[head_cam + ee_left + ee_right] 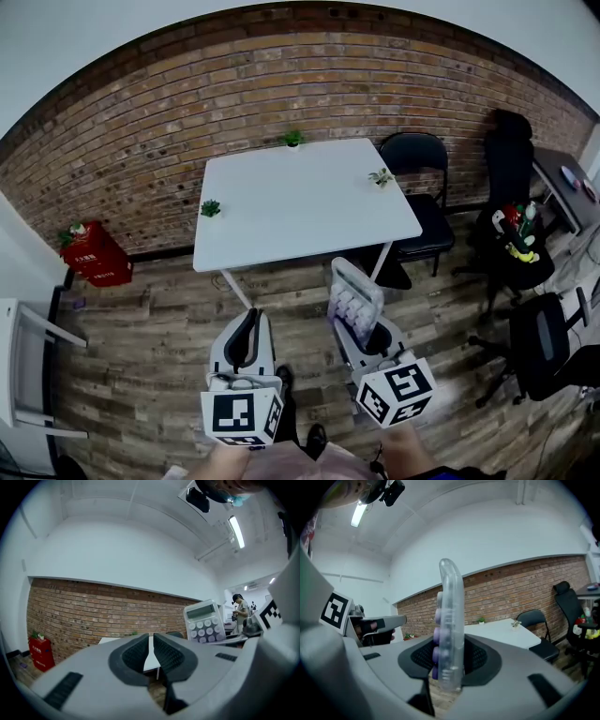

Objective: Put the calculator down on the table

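Right hand-held gripper (450, 660) clamps calculator (451, 616) edge-on; head view shows its keys (351, 307).

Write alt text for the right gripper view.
The right gripper clamps a clear calculator with purple keys, held upright and edge-on. Beyond it stand a white table with small plants, a brick wall and a black chair.

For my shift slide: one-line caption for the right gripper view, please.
Right gripper clamps a clear calculator edge-on, purple keys in profile, white table and brick wall ahead.
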Demonstrator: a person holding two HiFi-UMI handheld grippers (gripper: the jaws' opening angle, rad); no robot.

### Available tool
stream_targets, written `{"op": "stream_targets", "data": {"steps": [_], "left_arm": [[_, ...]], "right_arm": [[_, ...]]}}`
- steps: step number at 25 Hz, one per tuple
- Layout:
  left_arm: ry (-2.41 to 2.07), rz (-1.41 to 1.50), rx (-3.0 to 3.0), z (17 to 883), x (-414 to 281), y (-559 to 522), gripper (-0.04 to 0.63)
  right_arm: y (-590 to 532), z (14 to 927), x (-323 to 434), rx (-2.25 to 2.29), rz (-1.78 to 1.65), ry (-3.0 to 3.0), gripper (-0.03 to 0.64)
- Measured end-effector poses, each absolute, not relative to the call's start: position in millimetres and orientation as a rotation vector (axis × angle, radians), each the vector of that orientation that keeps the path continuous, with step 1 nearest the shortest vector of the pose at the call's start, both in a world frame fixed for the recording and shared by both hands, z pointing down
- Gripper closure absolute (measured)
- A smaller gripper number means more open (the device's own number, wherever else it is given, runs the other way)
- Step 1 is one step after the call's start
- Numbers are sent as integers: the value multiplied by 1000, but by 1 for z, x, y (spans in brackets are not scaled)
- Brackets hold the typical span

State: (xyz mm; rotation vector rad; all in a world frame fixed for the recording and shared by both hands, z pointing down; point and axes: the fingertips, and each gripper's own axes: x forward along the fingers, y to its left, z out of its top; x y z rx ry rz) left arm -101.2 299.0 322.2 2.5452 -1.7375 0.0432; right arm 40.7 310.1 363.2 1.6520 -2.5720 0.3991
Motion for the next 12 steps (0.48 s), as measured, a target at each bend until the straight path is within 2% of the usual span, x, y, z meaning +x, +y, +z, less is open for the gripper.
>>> {"op": "stream_targets", "data": {"steps": [12], "left_arm": [[-1678, 86, 2548, 342, -124, 144, 557]], "right_arm": [[165, 382, 22, 1693, 471, -2510, 485]]}}
